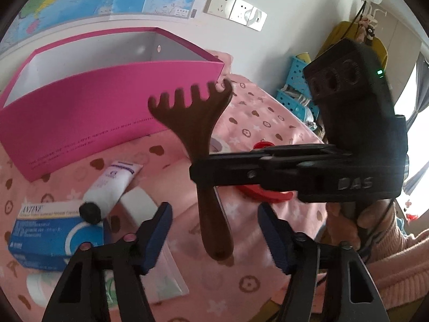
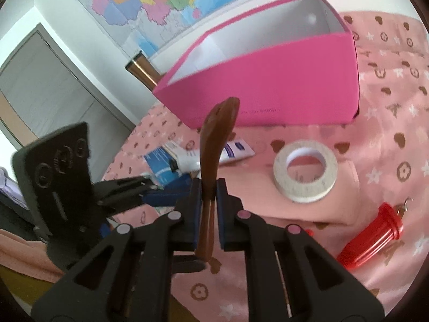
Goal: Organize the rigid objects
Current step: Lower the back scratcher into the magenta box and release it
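Right claw clamps the brown comb; left claw gapes empty beside it. Next, carry it over the pink box.

I see a smooth brown wooden comb, a matt pink cardboard box, a fuzzy pink cloth blanket, a glossy red plastic tube.

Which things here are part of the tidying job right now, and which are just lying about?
In play: brown wooden comb, clamped in the right gripper; left gripper, open around its handle; pink box, probably its destination.

Lying about: tape roll, red tube, white tube, blue carton.
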